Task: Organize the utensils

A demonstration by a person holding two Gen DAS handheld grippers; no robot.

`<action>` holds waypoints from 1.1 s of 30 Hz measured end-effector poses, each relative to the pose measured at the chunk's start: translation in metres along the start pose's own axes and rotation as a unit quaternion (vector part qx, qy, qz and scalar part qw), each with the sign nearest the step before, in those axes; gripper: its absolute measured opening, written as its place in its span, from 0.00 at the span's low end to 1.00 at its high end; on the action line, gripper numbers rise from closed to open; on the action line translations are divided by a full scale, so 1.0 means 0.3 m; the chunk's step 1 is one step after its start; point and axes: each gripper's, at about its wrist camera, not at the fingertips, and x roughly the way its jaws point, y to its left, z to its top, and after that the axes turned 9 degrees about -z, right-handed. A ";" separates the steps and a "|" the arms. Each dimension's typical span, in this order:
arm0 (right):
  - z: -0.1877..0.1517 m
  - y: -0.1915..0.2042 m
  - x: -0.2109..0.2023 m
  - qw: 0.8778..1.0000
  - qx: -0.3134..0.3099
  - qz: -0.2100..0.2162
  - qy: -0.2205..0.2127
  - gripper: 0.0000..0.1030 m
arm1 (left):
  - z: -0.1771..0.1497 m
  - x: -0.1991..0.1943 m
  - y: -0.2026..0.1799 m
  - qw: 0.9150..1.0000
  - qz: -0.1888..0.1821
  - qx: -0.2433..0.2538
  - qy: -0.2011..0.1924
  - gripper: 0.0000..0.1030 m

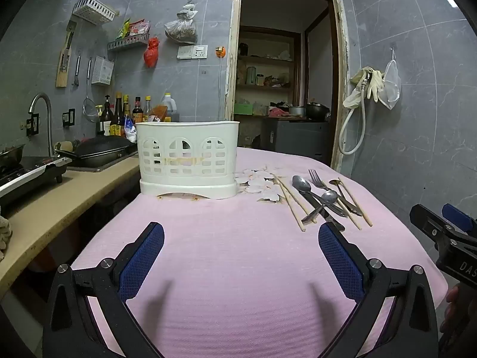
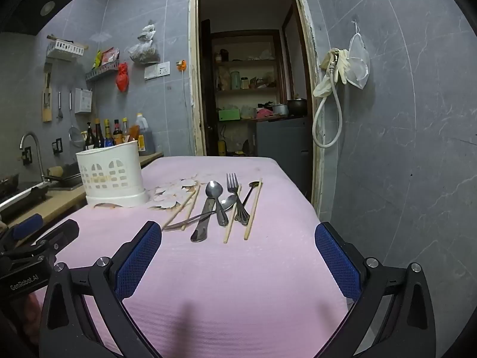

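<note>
- left gripper [image 1: 241, 256]: jaws wide apart, empty, over pink cloth [image 1: 238, 298]
- right gripper [image 2: 238, 253]: same, nothing between pads
- utensils [image 2: 220, 205] loose on cloth just ahead of right gripper
- white caddy [image 1: 188, 161] upright, left of the pile

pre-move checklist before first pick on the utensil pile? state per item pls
1. Left gripper open with nothing between the jaws: ok.
2. Right gripper open with nothing between the jaws: ok.
3. White utensil holder upright on the pink cloth: ok. Whether it is empty inside: cannot tell, only its outside shows.
4. Utensils separated for a clean single pick: not ok. The spoons, knife and fork overlap, with chopsticks lying among them.
5. Clear path from the right gripper to the pile: ok, only bare cloth lies between.
6. Grippers apart from each other: ok, side by side without touching.
</note>
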 end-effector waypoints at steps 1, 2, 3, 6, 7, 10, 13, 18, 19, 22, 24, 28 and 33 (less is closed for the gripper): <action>0.000 0.000 0.000 1.000 0.001 0.000 -0.001 1.00 | 0.000 0.000 0.000 1.000 0.000 0.000 0.000 0.99; 0.000 0.000 0.000 1.000 0.001 -0.001 -0.001 1.00 | 0.000 0.000 0.000 1.000 0.001 0.000 0.000 0.99; -0.001 0.001 0.000 1.000 0.001 -0.001 0.000 1.00 | 0.001 0.000 0.000 1.000 0.001 0.000 0.000 0.99; -0.001 0.001 0.001 1.000 0.003 0.001 0.000 1.00 | 0.002 -0.001 0.001 1.000 0.000 0.001 0.001 0.99; -0.001 0.002 0.001 1.000 0.003 0.001 0.000 1.00 | 0.000 0.000 0.000 1.000 0.001 0.001 0.000 0.99; -0.002 0.000 0.002 1.000 0.005 0.002 0.001 1.00 | 0.000 -0.001 0.001 1.000 0.001 0.000 0.000 0.99; -0.002 0.002 0.001 1.000 0.005 0.002 0.001 1.00 | 0.000 -0.001 0.002 1.000 0.001 -0.002 0.000 0.99; -0.003 0.003 0.003 1.000 0.006 0.002 0.002 1.00 | 0.000 0.000 -0.001 1.000 0.000 0.001 0.001 0.99; -0.003 0.004 0.004 1.000 0.005 0.002 0.002 1.00 | 0.000 -0.001 -0.002 1.000 0.001 0.002 0.001 0.99; -0.004 0.004 0.005 1.000 0.005 0.002 0.003 1.00 | 0.000 0.000 -0.003 1.000 0.000 0.001 0.001 0.99; -0.004 0.004 0.004 1.000 0.006 0.003 0.003 1.00 | -0.001 -0.001 -0.003 1.000 0.000 0.001 0.001 0.99; -0.005 0.004 0.005 1.000 0.006 0.003 0.004 1.00 | 0.007 -0.009 -0.008 1.000 0.002 0.001 0.001 0.99; -0.005 0.002 0.004 1.000 0.007 0.003 0.004 1.00 | 0.001 -0.011 -0.009 1.000 0.002 -0.001 0.001 0.99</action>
